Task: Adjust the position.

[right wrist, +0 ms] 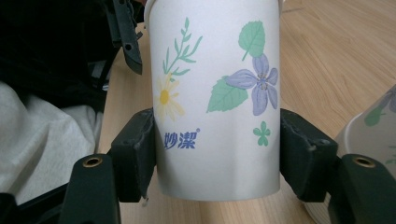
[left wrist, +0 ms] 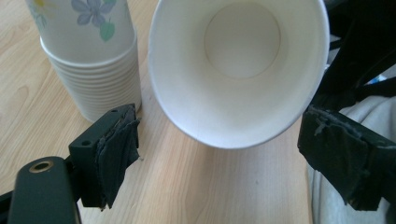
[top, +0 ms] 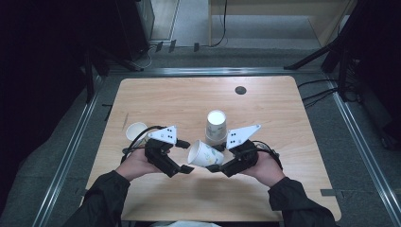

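A flower-printed paper cup (top: 204,154) (right wrist: 217,102) hangs on its side a little above the table, its mouth turned toward my left gripper. My right gripper (top: 215,158) (right wrist: 217,154) is shut on its lower wall, one pad on each side. The left gripper (top: 185,156) (left wrist: 229,140) stands open right in front of the cup's white mouth (left wrist: 238,70), and its pads do not touch the rim. An upside-down stack of the same cups (top: 216,126) (left wrist: 93,60) (right wrist: 369,135) stands just behind the held cup.
A single white cup (top: 136,131) sits on the wooden table (top: 189,99) left of my left hand. A black round cap (top: 240,90) lies near the far edge. Metal rails run along the floor on both sides of the table.
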`<act>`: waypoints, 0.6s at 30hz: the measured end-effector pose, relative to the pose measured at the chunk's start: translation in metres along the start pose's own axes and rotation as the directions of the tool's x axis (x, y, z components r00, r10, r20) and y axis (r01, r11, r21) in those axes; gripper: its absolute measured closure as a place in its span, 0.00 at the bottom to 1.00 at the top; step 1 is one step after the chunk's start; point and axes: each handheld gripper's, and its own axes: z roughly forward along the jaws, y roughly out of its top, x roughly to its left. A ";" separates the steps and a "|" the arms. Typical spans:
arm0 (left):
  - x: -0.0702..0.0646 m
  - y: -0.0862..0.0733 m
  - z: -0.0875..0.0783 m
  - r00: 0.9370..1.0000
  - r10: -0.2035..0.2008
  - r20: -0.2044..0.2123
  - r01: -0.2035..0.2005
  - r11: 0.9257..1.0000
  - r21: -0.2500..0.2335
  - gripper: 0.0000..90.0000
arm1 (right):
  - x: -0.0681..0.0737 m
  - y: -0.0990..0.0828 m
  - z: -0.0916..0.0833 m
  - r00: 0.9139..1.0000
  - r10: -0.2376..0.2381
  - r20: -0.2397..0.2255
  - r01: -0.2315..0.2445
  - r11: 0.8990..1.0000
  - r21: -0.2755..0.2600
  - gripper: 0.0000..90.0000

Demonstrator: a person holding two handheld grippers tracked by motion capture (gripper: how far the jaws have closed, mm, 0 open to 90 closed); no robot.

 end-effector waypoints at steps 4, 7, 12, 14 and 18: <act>-0.001 0.001 -0.001 0.999 -0.025 0.038 0.027 0.998 -0.053 0.14 | 0.000 0.001 0.000 1.000 0.006 -0.014 -0.006 1.000 -0.017 0.39; -0.002 0.002 -0.001 0.998 -0.031 0.048 0.034 0.997 -0.076 0.14 | 0.001 0.001 0.001 1.000 0.007 -0.026 -0.007 1.000 -0.026 0.39; -0.001 0.003 0.001 0.996 -0.054 0.066 0.061 0.993 -0.106 0.14 | 0.001 0.003 0.005 0.999 0.010 -0.044 -0.012 0.999 -0.042 0.39; -0.001 0.003 0.000 0.996 -0.060 0.071 0.068 0.990 -0.122 0.15 | 0.001 0.003 0.006 0.999 0.013 -0.049 -0.016 0.999 -0.049 0.39; 0.000 0.003 -0.002 0.994 -0.069 0.088 0.083 0.984 -0.159 0.17 | 0.001 0.003 0.006 0.998 0.021 -0.058 -0.024 0.998 -0.053 0.39</act>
